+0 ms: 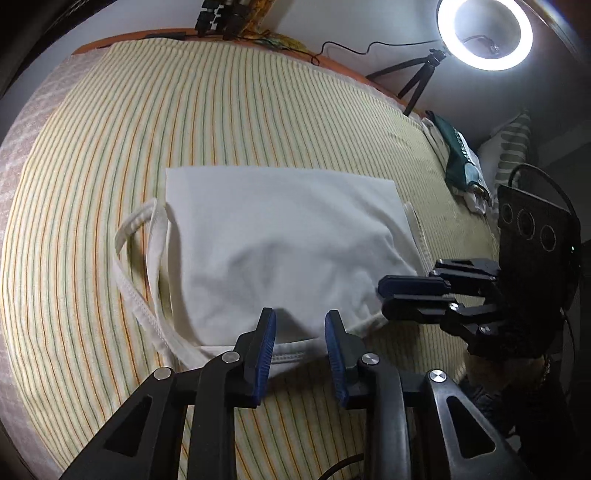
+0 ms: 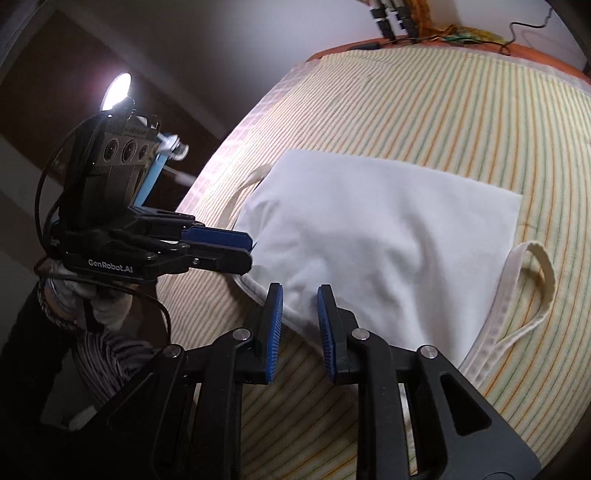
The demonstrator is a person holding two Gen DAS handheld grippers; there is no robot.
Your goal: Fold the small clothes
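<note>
A small white garment with shoulder straps point(image 1: 280, 240) lies folded on the striped bedsheet point(image 1: 110, 147); it also shows in the right wrist view point(image 2: 388, 229). My left gripper point(image 1: 300, 317) is open, its blue-padded jaws standing over the garment's near hem. My right gripper point(image 2: 300, 291) is open at the garment's near edge. In the left wrist view the right gripper point(image 1: 380, 299) sits at the garment's right corner. In the right wrist view the left gripper point(image 2: 249, 251) sits at its left corner. Neither holds cloth.
A lit ring light point(image 1: 484, 33) on a tripod stands at the bed's far right corner. A dark green item point(image 1: 458, 155) and a striped pillow point(image 1: 509, 147) lie at the right edge. Cables point(image 2: 406, 22) run along the orange headboard.
</note>
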